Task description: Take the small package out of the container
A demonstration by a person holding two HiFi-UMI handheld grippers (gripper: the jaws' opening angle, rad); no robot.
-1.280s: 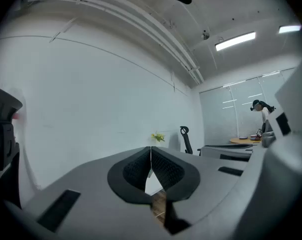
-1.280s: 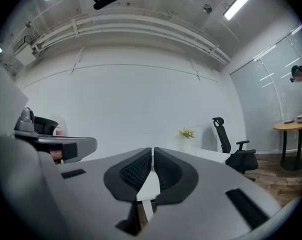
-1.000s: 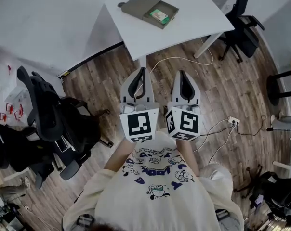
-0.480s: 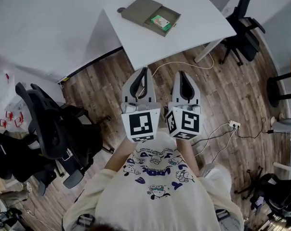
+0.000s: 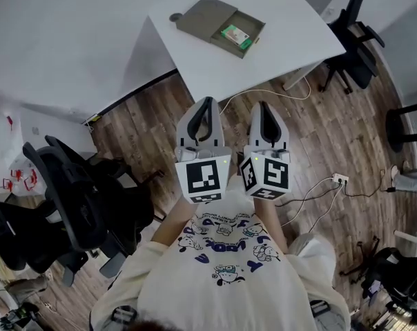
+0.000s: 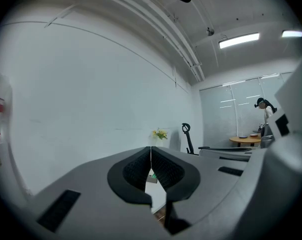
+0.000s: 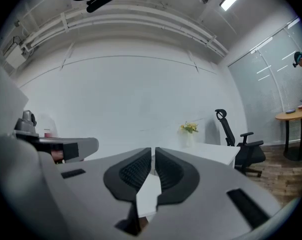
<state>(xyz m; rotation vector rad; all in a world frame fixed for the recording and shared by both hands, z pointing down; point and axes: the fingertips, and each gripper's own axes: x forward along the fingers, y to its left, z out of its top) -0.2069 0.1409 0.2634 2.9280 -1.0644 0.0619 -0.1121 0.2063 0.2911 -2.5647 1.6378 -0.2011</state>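
Note:
A flat grey-brown container (image 5: 210, 16) lies on the white table (image 5: 277, 29) at the top of the head view. Its open tray holds a small green package (image 5: 236, 36). My left gripper (image 5: 207, 102) and right gripper (image 5: 264, 106) hang side by side over the wooden floor, close to my chest and short of the table's near edge. Both are shut with nothing between the jaws. In the left gripper view the gripper (image 6: 151, 153) points toward the table. The right gripper (image 7: 153, 156) shows the white tabletop (image 7: 149, 194) behind its jaws.
Black office chairs (image 5: 77, 198) crowd the floor at my left, and another chair (image 5: 353, 36) stands at the table's right end. Cables and a power strip (image 5: 340, 179) lie on the floor to the right. A vase of flowers (image 7: 189, 129) stands on the far table.
The table and container have slid slightly lower and to the right in the head view, and the chairs at left have shifted too. Both grippers stay shut, side by side.

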